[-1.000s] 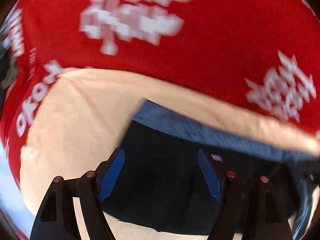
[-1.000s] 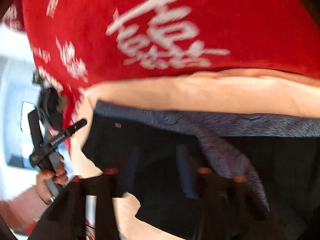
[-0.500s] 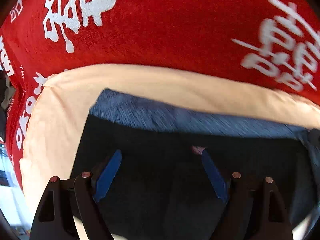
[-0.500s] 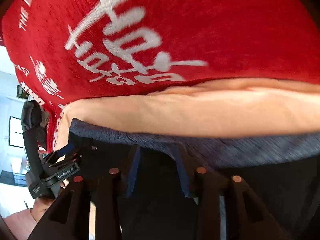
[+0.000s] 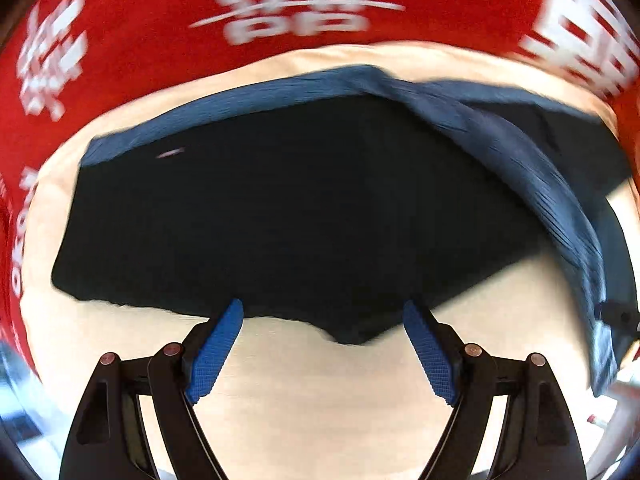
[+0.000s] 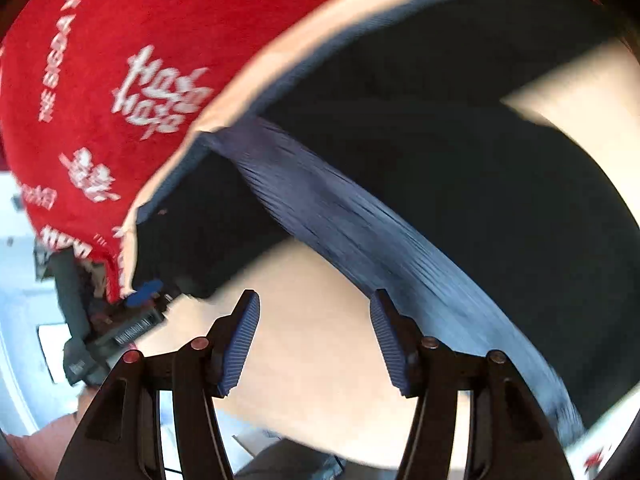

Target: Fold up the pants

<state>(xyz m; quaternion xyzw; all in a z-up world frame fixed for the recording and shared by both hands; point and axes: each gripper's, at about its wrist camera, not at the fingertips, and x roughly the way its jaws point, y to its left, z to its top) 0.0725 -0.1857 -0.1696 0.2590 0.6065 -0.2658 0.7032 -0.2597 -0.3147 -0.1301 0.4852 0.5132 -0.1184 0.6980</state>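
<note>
One pair of pants, one red cloth, two hand-held grippers.

One pair of dark pants (image 5: 304, 208) with one blue-grey waistband (image 5: 520, 152) lies just ahead of the left hand-held gripper (image 5: 322, 334). One cream table (image 5: 320, 400) is below it, and one red cloth (image 5: 140, 40) with white lettering is beyond the pants. The right hand-held gripper (image 6: 314, 332) has two blue pads, jaws opening, nothing between them.

A pale beige counter (image 5: 328, 392) carries dark pants (image 5: 304, 208), spread flat with a blue-grey waistband; a red printed cloth (image 5: 140, 40) lies beyond.
</note>
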